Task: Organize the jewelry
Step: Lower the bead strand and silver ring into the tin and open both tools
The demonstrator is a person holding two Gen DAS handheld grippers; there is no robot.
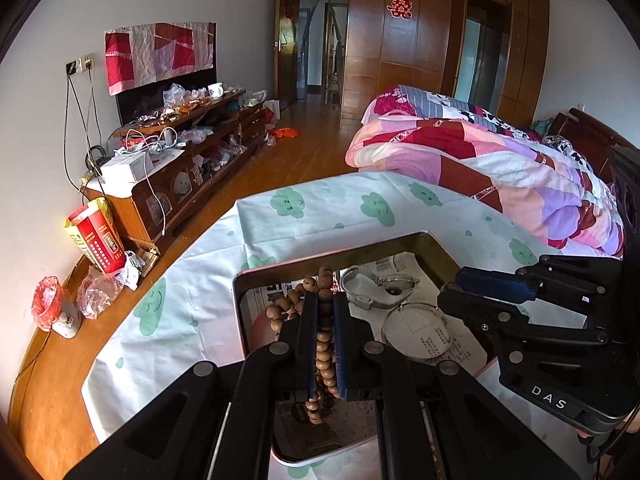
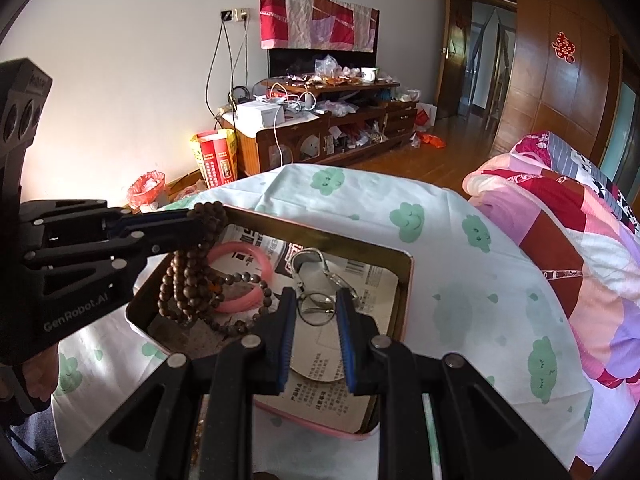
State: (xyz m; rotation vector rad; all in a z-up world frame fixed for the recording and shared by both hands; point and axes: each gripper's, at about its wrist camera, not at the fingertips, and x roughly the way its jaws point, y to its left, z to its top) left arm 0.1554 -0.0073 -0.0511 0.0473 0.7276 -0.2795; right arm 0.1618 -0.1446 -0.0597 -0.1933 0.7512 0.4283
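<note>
Two grippers work over the tin tray (image 2: 406, 280): the left gripper (image 1: 325, 340) is clenched on a wooden bead strand (image 1: 324, 344) that hangs limp above the tray's left side, while the right gripper (image 2: 316, 336) stands released, jaws apart over a thin ring bangle (image 2: 316, 312) and a metal watch (image 2: 320, 276). Beads look light, floppy and apt to swing, so pinching several loops together seems wise. Only the right wrist view shows the pink bangle (image 2: 256, 264) and a darker bead string (image 2: 244, 322) beneath.

left hand-held gripper (image 1: 323, 308) clamped, right hand-held gripper (image 2: 316, 300) parted
</note>
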